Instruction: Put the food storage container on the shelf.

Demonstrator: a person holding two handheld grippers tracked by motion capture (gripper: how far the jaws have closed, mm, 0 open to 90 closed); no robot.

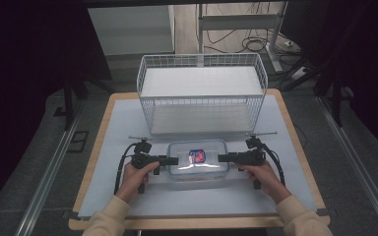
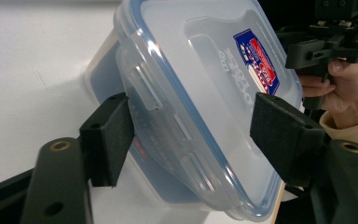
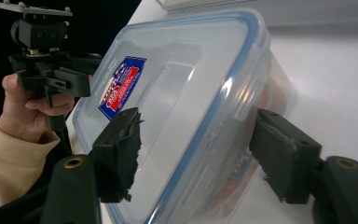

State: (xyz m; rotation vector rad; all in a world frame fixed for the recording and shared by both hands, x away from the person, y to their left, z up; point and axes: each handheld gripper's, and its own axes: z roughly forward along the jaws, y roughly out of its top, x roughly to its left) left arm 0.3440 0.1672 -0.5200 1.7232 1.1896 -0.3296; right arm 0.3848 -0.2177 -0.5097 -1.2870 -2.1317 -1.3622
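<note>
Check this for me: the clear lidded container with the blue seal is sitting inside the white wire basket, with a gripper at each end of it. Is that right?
Not quite. The container sits on the table in front of the white wire basket, not inside it, as the high view shows. The rest holds: the left gripper and right gripper are at its two ends, jaws open around its sides.

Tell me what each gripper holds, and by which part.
Nothing is clamped yet. The left gripper and right gripper stand open, jaws straddling opposite short ends of the clear container, over the lid's side latches.
</note>
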